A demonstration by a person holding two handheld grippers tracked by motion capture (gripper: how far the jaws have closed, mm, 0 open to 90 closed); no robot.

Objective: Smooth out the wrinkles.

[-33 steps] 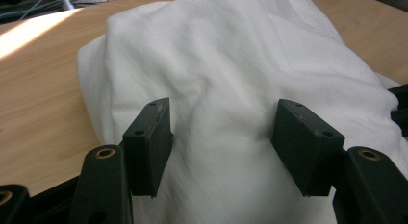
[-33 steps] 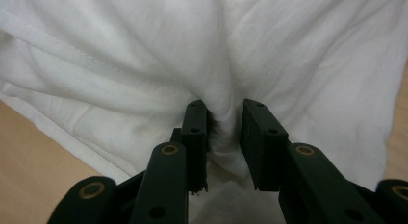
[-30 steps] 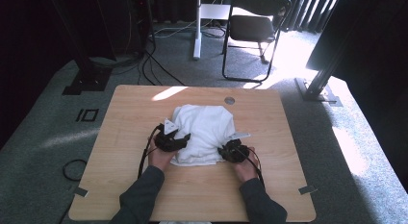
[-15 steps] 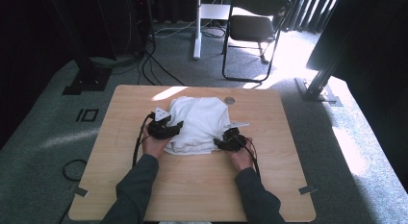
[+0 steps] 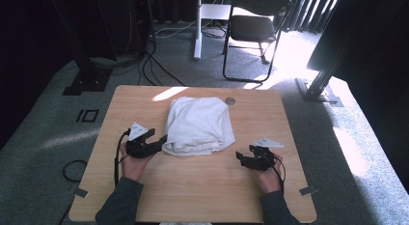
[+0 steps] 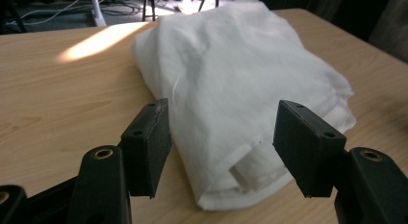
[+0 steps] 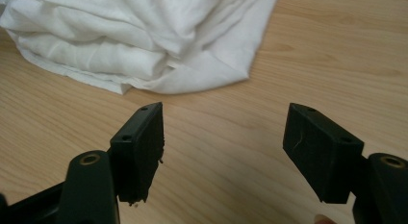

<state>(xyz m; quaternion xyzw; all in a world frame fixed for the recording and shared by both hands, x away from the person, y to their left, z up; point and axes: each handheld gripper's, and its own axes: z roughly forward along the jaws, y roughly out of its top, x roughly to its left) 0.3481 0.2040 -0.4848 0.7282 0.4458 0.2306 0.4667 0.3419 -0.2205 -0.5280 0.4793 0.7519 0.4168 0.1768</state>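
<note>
Cloth (image 5: 198, 126) lies between both wide-open grippers, nearer left gripper (image 5: 161, 143) than right gripper (image 5: 239, 158).

Folded white cloth (image 6: 240, 84) on wooden table (image 6: 53, 104); left gripper (image 6: 223, 152) jaws apart, framing near corner.

Wooden table (image 5: 193, 186), black folding chair (image 5: 255, 27) behind it, white post (image 5: 197, 22), floor cables (image 5: 159, 65), grey carpet (image 5: 43, 133).

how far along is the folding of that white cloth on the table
Done, it seems: the white cloth lies in a compact folded stack on the table. In hand: nothing; the right gripper has just been opening, with nothing between its jaws, apart from the cloth, and the left gripper stands open at the near left corner. Left: perhaps some tidying.
</note>
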